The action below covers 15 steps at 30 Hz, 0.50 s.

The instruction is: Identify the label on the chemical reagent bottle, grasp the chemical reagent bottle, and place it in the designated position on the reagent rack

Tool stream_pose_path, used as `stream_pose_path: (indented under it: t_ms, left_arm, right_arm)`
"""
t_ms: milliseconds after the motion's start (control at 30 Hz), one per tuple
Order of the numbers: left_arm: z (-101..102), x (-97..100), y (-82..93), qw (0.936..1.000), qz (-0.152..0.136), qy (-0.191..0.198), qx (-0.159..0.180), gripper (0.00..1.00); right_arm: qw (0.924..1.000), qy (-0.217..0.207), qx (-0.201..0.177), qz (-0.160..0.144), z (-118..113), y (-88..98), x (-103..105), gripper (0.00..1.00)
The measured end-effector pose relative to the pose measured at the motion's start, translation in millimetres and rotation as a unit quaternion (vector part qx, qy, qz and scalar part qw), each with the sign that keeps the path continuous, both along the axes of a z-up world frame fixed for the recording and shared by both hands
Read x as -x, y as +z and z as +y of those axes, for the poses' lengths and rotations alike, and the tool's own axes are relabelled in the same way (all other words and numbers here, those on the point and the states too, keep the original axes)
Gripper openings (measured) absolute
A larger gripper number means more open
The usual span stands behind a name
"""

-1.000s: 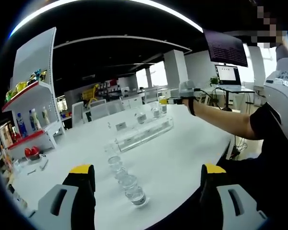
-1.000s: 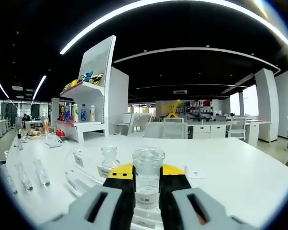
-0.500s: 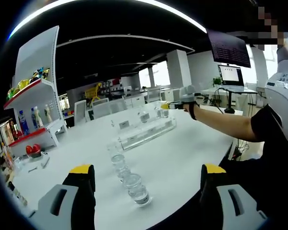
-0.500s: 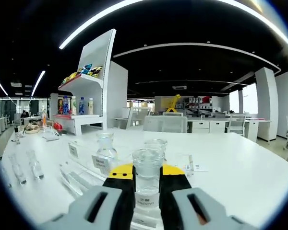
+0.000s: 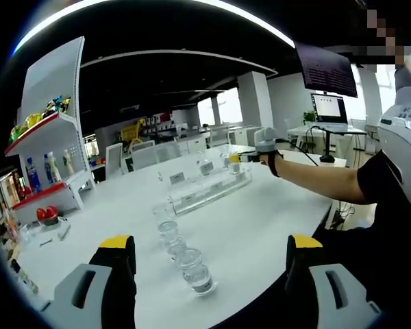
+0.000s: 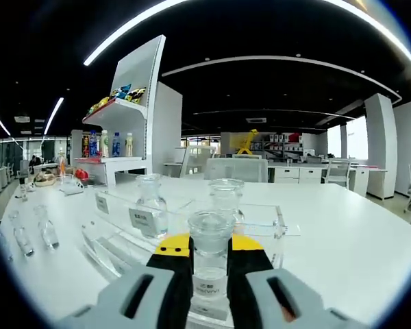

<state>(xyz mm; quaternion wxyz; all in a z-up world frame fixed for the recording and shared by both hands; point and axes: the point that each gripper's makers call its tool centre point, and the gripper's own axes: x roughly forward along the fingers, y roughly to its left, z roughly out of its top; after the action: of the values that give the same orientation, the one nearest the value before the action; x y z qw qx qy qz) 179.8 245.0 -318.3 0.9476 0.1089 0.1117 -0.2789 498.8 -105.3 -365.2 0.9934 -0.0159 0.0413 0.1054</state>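
- Right gripper (image 6: pixel 210 271): its yellow-tipped fingers (image 6: pixel 172 250) are pressing both sides of the reagent bottle (image 6: pixel 210 264), which is standing upright between them, long axis vertical, mouth up, a white label facing the camera; the print is too small to read.
- Left gripper (image 5: pixel 209 257): its fingers (image 5: pixel 116 245) are standing wide apart with nothing between them, hovering over the white table (image 5: pixel 260 226).
- Change from one second ago: in the right gripper view the clear reagent rack (image 6: pixel 260 223) is now looming larger and closer behind the held bottle, and two rack bottles are lining up beyond the fingertips. In the left gripper view the far gripper is sitting lower, down at the rack's far end, where before it was raised above it.
- Containers: the rack is holding a flask-shaped bottle (image 6: pixel 149 205) beyond and left of the right fingertips, and a wide-mouthed bottle (image 6: pixel 226 199) directly beyond them; both are clear glass, contents not discernible. White label cards are standing at the rack's front edge.
- A line of small clear bottles (image 5: pixel 178 247) is standing on the table between and ahead of the left fingers.
- A person's sleeve and forearm (image 5: pixel 329 179) are reaching toward the rack in the left gripper view.
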Motion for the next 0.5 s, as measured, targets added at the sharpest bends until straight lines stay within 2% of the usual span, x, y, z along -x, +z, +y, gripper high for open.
stream_pose_path:
  t_ms: [267, 500]
  left_arm:
    - [-1, -1.0, 0.9, 1.0000, 0.000, -0.001, -0.002, 0.91]
    - [-2, -1.8, 2.5, 1.0000, -0.003, -0.001, -0.003, 0.91]
  right_arm:
    - [0.9999, -0.001, -0.003, 0.015, -1, -13.7, -5, 0.15]
    - [0.9996, -0.005, 0.009, 0.027, -4, -23.8, -3, 0.15]
